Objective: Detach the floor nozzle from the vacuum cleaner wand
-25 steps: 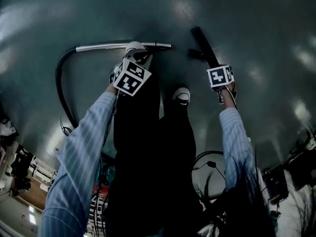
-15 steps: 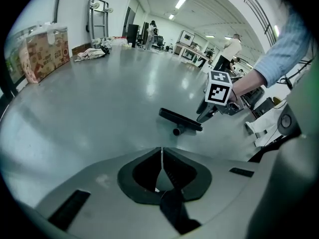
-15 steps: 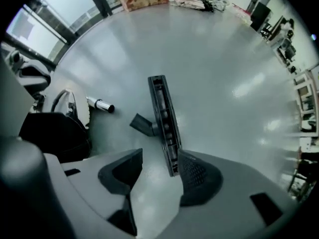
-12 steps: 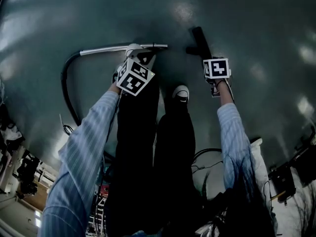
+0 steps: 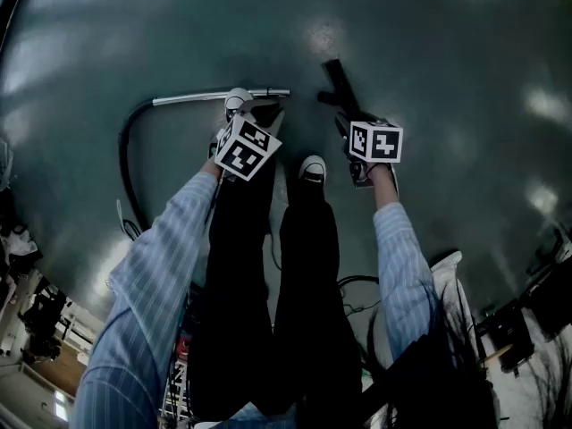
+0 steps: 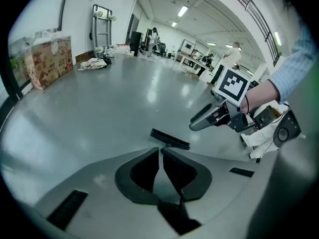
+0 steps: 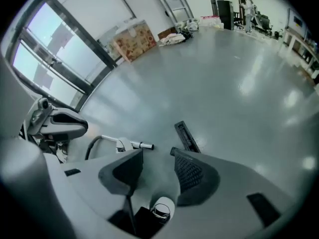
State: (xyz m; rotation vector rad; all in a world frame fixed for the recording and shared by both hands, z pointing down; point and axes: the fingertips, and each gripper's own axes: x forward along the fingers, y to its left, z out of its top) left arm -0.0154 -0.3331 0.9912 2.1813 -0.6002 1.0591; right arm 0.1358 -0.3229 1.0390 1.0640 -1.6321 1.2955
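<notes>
The black floor nozzle lies on the floor, apart from the open end of the metal wand, whose black hose curves off to the left. In the left gripper view the nozzle shows just beyond the jaws. My left gripper hangs above the wand's end, and its own view shows it shut with nothing in it. My right gripper hovers near the nozzle, open and empty. That view also holds the nozzle and the wand.
The person's shoes stand between the grippers, one beside the wand. Cables and a white bag lie behind the feet. Cardboard boxes and a trolley stand by the far wall.
Both grippers have risen off the floor and drawn back toward the person. The right one has also shifted left and rolled. The nozzle and wand lie apart throughout.
</notes>
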